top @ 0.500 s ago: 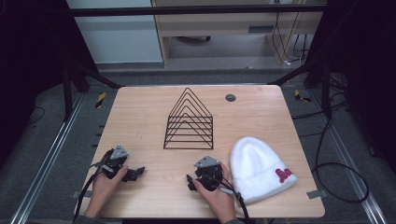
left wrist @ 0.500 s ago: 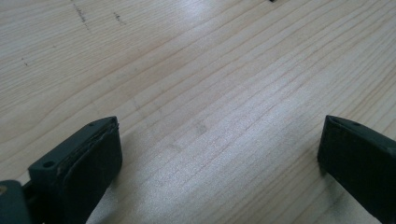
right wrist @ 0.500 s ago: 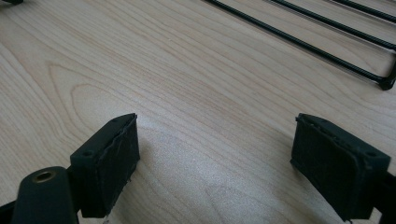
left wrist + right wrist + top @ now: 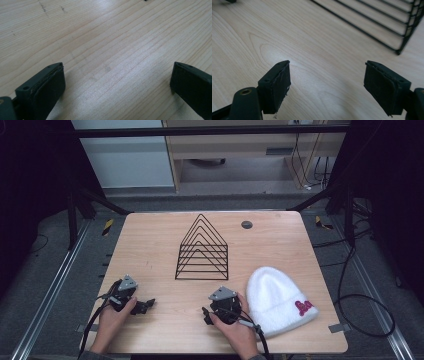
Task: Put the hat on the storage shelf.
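The wooden surface (image 4: 150, 235) carries a black wire rack (image 4: 202, 251) at centre and a white beanie (image 4: 277, 300) near right (lying flat). Just left of it, the right gripper (image 4: 206, 315); near left, the left gripper (image 4: 146, 306); both jaws apart, empty.

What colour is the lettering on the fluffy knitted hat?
Pink-red, on the white fluffy knitted hat's folded brim; the high view shows it best.

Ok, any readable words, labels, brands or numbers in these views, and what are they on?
Nothing can be read with certainty.
White beanie: red lettering or a logo on its cuff, too small and blurred to read.
Wooden table, black wire rack, left claw and right claw: no text visible.
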Motion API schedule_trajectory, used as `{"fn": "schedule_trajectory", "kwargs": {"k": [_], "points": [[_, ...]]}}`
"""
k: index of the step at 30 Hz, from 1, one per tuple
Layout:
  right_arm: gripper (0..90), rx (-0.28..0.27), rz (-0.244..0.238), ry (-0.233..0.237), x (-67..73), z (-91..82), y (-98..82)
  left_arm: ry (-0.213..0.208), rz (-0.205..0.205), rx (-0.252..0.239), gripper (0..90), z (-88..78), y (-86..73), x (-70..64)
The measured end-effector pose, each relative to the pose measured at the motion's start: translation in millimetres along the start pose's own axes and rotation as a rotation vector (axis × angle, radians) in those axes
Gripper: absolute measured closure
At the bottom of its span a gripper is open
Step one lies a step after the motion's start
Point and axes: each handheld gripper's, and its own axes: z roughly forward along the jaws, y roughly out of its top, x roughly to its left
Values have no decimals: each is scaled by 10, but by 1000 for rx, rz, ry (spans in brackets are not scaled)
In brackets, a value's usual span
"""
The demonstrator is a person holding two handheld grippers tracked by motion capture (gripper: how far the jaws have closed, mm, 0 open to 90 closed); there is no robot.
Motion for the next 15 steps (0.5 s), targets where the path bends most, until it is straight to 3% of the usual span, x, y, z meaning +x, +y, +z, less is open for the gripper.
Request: {"fn": "schedule_trajectory", "kwargs": {"k": [4,6,13,14,15], "points": [[212,-6,-43,-40,-216,-362,148,-1,1,0,0,-1,-1,0],[214,-6,-53,-49,-280,-435,170,-1,1,0,0,-1,-1,0],[232,31,-29,-111,-914,-785,139,-1,1,0,0,-1,-1,0],[226,48,-18,-131,-1127,-869,97,0,1,-1,0,-1,-2,-1],[226,48,-18,-131,-1127,-869,97,-1,1,0,0,-1,-2,0]]}}
